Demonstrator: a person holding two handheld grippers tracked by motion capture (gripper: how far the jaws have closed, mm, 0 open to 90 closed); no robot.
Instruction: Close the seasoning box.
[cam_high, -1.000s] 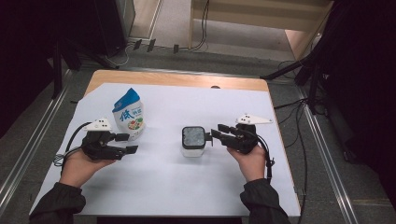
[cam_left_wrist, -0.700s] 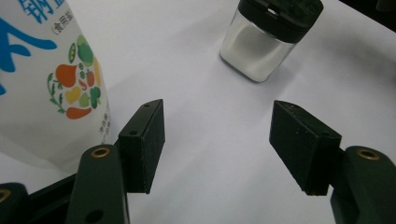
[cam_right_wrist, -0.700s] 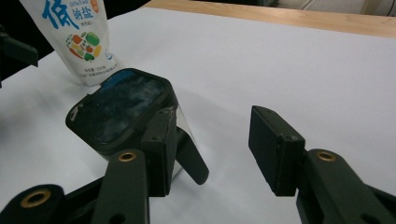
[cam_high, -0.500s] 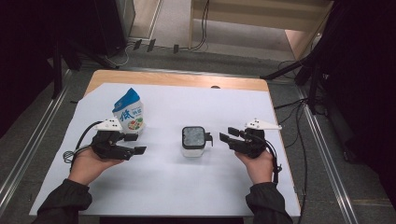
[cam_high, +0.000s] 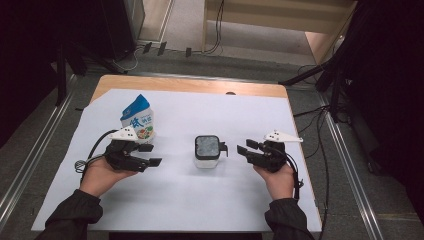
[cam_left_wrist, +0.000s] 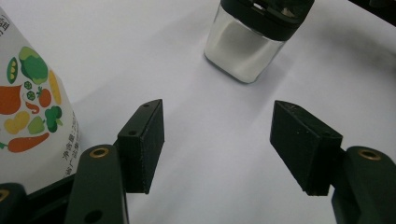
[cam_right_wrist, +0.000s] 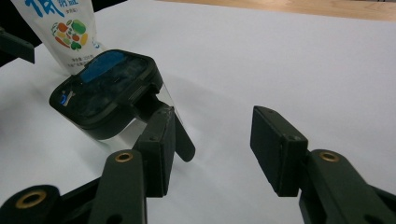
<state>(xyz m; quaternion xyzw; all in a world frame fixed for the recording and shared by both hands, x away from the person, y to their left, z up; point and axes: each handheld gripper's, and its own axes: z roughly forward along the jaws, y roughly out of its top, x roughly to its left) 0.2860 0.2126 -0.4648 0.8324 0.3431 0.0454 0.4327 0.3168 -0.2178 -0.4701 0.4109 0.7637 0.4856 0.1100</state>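
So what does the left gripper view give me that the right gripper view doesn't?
Left gripper view alone: the jar's clear glass body, pale contents inside, seen from the side, and the small print low on the pouch. Left claw open, nothing between the jaws.

Right gripper view alone: the jar's black lid top with its blue label, the latch tab sticking out, and the wooden table edge. Right claw open, beside the jar.

Both: jar, vegetable-print pouch, white sheet.

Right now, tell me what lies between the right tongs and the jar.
Nothing but bare white paper. In the high view a short gap separates the right tongs from the jar, and its side latch points into that gap.
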